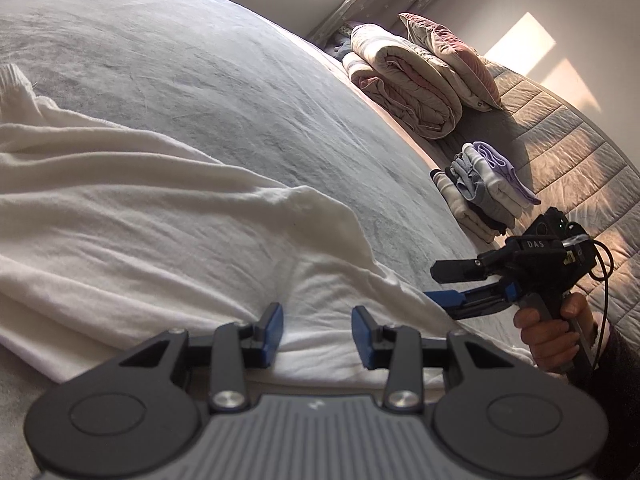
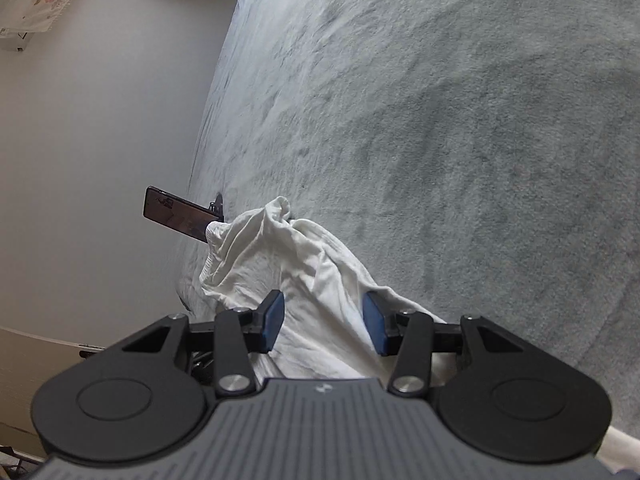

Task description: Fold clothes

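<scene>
1. White garment (image 1: 168, 216): thin knit, loosely rumpled, spread over the lower left and centre of the left wrist view on the grey bed cover (image 1: 200, 60). In the right wrist view the same cloth (image 2: 288, 272) runs from bottom centre up to a bunched end at mid-frame, near the bed's edge.
2. Handling, as a judgement: light, limp, no stiffness. It will sag and drag against the fuzzy cover rather than slide clean. Not fragile. Thin cloth can slip a shallow pinch, so take a hem or corner with a good bite of fabric.
3. Where to grip: the near hem at bottom centre of the left wrist view lies closest to the pads. Which edge is collar or sleeve I cannot tell. A ribbed bit shows at far left (image 1: 12, 76).
4. Left gripper (image 1: 317, 336): jaws well apart, nothing between them, poised over the cloth.
5. Right gripper (image 2: 324, 326): jaws likewise wide. Cloth lies under and between the pads, but they are not closed on it. In the left wrist view it appears at lower right (image 1: 440, 284), held by a hand (image 1: 548, 330).
6. Containers: none seen. A stack of folded clothes (image 1: 484, 192) sits on the quilted mattress (image 1: 560, 152) at right. A rolled duvet (image 1: 404, 80) and pillow (image 1: 452, 56) lie beyond it.
</scene>
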Demonstrator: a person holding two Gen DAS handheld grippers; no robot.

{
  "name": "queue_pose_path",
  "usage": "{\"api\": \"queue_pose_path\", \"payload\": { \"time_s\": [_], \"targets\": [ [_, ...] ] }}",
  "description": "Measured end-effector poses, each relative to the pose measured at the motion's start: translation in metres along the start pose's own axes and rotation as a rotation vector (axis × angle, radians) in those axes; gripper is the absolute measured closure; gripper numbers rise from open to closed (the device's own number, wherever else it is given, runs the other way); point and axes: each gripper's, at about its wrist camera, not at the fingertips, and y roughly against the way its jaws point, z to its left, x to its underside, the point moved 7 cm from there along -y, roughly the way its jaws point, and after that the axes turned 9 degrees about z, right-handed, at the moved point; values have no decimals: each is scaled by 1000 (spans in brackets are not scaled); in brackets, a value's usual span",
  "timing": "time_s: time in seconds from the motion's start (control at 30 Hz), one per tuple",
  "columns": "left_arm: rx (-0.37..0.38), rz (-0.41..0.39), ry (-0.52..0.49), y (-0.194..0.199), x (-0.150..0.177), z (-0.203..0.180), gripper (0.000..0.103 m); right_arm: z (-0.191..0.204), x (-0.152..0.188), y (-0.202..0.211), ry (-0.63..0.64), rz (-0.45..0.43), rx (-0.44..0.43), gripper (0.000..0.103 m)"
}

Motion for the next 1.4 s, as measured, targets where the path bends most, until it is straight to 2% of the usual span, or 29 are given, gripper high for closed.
{"api": "queue_pose_path", "payload": {
  "time_s": [0.3, 0.57, 0.6, 0.63, 0.67, 0.83, 0.9, 1.27, 1.37, 1.4],
  "targets": [
    [-19, -6, -40, 0, 1, -2, 64, 29, -35, -61, -3, 34, -82, 55],
    [-21, -3, -52, 0, 2, -3, 64, 42, -75, -86, -63, -59, -121, 56],
    [-20, -3, -53, 0, 2, -3, 64, 44, -77, -87, -55, -73, -109, 68],
    [-20, -2, -54, 0, 1, -3, 64, 47, -78, -88, -38, -94, -73, 89],
    [-19, -2, -59, 1, 1, -3, 64, 49, -79, -88, -18, -118, -38, 95],
    [-9, -2, -65, 3, 1, -1, 64, 65, -72, -83, 112, -241, 102, 97],
    [-79, -23, -38, 13, -7, 12, 64, 60, -69, -85, 125, -252, 166, 97],
    [-538, -165, 135, 86, -56, 97, 62, 59, -51, -82, 201, -261, 218, 97],
    [-521, -160, 149, 95, -62, 109, 67, 56, -52, -77, 221, -265, 227, 97],
    [-501, -150, 149, 95, -66, 110, 77, 53, -51, -72, 225, -265, 224, 97]
  ]
}}
